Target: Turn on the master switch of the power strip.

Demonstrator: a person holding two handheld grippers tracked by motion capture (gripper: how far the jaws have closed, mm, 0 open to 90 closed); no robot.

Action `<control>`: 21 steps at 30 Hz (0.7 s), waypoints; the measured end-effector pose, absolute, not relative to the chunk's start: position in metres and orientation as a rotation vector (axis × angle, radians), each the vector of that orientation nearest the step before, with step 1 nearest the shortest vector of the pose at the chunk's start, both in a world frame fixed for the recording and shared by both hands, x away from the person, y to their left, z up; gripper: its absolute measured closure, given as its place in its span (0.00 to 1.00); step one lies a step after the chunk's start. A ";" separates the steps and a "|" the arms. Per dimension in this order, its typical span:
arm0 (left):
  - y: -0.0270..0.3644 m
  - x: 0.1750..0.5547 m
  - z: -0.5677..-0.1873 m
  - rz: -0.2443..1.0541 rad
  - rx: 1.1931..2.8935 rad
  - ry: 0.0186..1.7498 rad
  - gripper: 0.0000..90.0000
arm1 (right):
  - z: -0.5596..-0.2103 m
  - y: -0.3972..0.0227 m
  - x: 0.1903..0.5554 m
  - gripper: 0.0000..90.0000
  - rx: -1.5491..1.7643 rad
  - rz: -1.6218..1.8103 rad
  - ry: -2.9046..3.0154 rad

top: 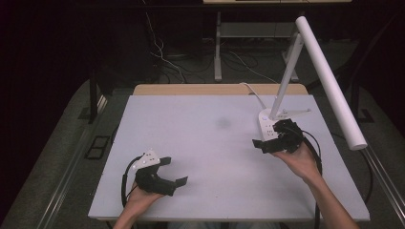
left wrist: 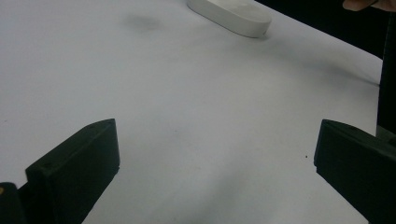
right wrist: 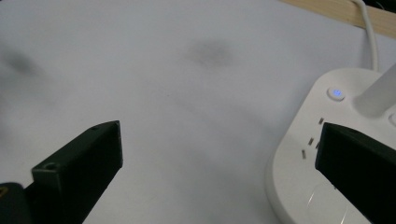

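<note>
R gripper (top: 267, 137) by lamp base (right wrist: 308, 186), fingers spread, empty. L gripper (top: 174, 171) low over counter (top: 215, 157), fingers spread, empty.

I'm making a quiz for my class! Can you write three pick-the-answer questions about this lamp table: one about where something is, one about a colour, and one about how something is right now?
1. Where does the lamp base stand on the table?
A. Near the left gripper
B. Right by the right gripper
C. In the table's middle

2. What colour is the small light on the lamp base?
A. Blue
B. Red
C. Green

3. How are the right gripper's jaws?
A. Shut tight
B. Clamped on the lamp pole
C. Wide open with nothing between them

Answers:
1 B: the high view shows the right gripper touching or overlapping the base.
2 A: the button glows blue in the right gripper view.
3 C: only table shows between the jaws.
</note>
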State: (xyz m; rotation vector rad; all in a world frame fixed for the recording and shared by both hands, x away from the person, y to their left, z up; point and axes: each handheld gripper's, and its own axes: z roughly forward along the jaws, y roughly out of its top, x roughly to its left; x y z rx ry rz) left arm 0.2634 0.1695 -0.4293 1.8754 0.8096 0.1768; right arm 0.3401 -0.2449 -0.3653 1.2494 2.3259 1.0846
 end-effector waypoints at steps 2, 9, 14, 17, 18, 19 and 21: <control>0.169 0.264 -0.429 0.176 1.876 0.808 0.00 | -0.367 -0.248 0.334 0.00 1.260 1.105 2.328; 0.169 0.264 -0.430 0.176 1.877 0.807 0.00 | -0.373 -0.254 0.313 0.00 1.241 1.140 2.305; 0.169 0.264 -0.430 0.177 1.878 0.804 0.00 | -0.383 -0.257 0.297 0.00 1.234 1.160 2.305; 0.169 0.264 -0.430 0.177 1.878 0.803 0.00 | -0.390 -0.262 0.287 0.00 1.244 1.180 2.303; 0.169 0.264 -0.430 0.176 1.878 0.804 0.00 | -0.392 -0.263 0.284 0.00 1.251 1.191 2.299; 0.169 0.264 -0.430 0.177 1.877 0.804 0.00 | -0.394 -0.265 0.281 0.00 1.265 1.205 2.293; 0.169 0.264 -0.430 0.179 1.880 0.804 0.00 | -0.399 -0.269 0.275 0.00 1.277 1.220 2.286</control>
